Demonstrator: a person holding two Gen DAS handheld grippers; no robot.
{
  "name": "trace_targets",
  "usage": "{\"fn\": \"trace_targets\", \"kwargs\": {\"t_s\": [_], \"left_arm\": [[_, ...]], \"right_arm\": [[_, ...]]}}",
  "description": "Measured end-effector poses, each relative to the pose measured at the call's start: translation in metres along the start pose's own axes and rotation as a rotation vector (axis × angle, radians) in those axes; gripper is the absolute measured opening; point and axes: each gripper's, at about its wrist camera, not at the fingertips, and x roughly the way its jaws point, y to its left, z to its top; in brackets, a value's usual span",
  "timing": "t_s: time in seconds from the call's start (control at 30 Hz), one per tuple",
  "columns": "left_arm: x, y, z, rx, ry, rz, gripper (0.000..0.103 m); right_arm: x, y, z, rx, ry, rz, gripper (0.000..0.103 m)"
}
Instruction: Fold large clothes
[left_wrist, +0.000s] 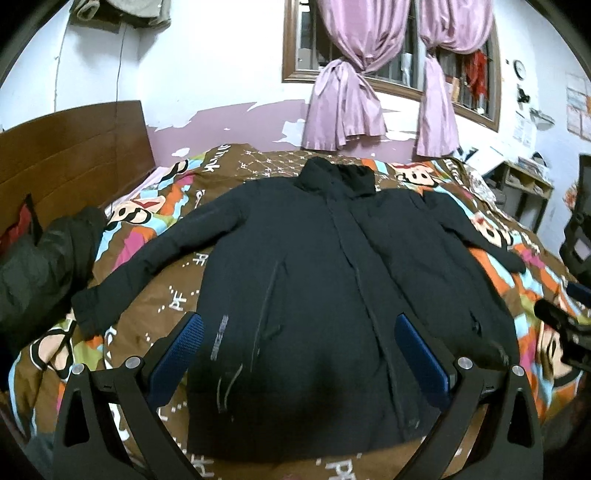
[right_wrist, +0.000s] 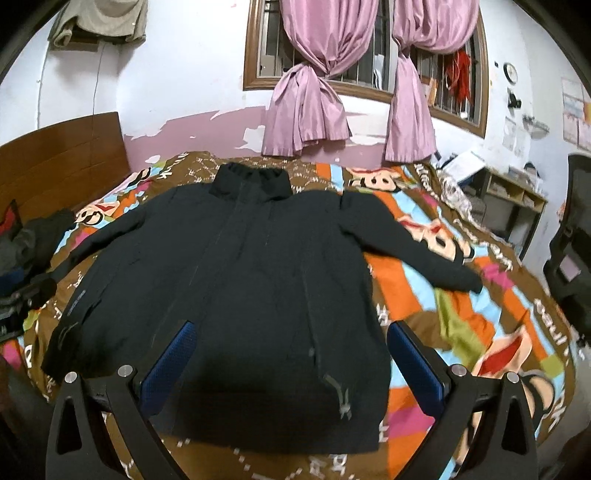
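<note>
A large black jacket (left_wrist: 306, 280) lies flat, front up, on the patterned bedspread (left_wrist: 177, 280), collar toward the window and both sleeves spread out. It also shows in the right wrist view (right_wrist: 240, 273). My left gripper (left_wrist: 299, 325) is open and empty, held above the jacket's lower part. My right gripper (right_wrist: 291, 332) is open and empty, above the jacket's lower right part, its right finger (right_wrist: 413, 365) near the jacket's side edge. The right gripper's body shows at the right edge of the left wrist view (left_wrist: 565, 325).
A wooden headboard (left_wrist: 70, 158) stands at the left with dark clothes (left_wrist: 40, 273) piled by it. A window with pink curtains (left_wrist: 343, 96) is behind the bed. A shelf unit (right_wrist: 513, 203) and a dark chair (right_wrist: 572, 240) stand to the right.
</note>
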Motion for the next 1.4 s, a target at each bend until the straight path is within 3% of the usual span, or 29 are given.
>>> {"fn": "trace_targets", "kwargs": {"t_s": [0.23,0.37,0.6,0.73,0.93,1.1,1.3,1.4], "left_arm": [[0.019,-0.007,0.045,-0.003,0.019,0.019,0.101],[0.031,-0.013,0.065,0.016,0.021,0.021,0.101],[0.06,-0.024,0.096,0.053,0.029,0.01,0.101],[0.082,-0.026,0.114,0.05,0.041,-0.004,0.101],[0.127,-0.037,0.131,0.069,0.102,-0.008,0.101],[0.173,-0.051,0.138,0.083,0.143,-0.052,0.101],[0.219,-0.07,0.141,0.1,0.137,-0.138,0.101],[0.245,-0.081,0.141,0.101,0.148,-0.177,0.101]], "right_arm": [[0.01,-0.012,0.041,-0.056,-0.003,0.012,0.103],[0.024,-0.032,0.071,-0.04,0.04,0.055,0.103],[0.073,-0.094,0.128,0.124,0.241,0.075,0.103],[0.098,-0.138,0.167,0.226,0.27,0.006,0.103],[0.142,-0.192,0.198,0.287,0.271,-0.116,0.103],[0.191,-0.236,0.186,0.364,0.234,-0.186,0.103],[0.243,-0.295,0.137,0.575,0.22,-0.217,0.103],[0.268,-0.319,0.108,0.63,0.253,-0.265,0.103]]}}
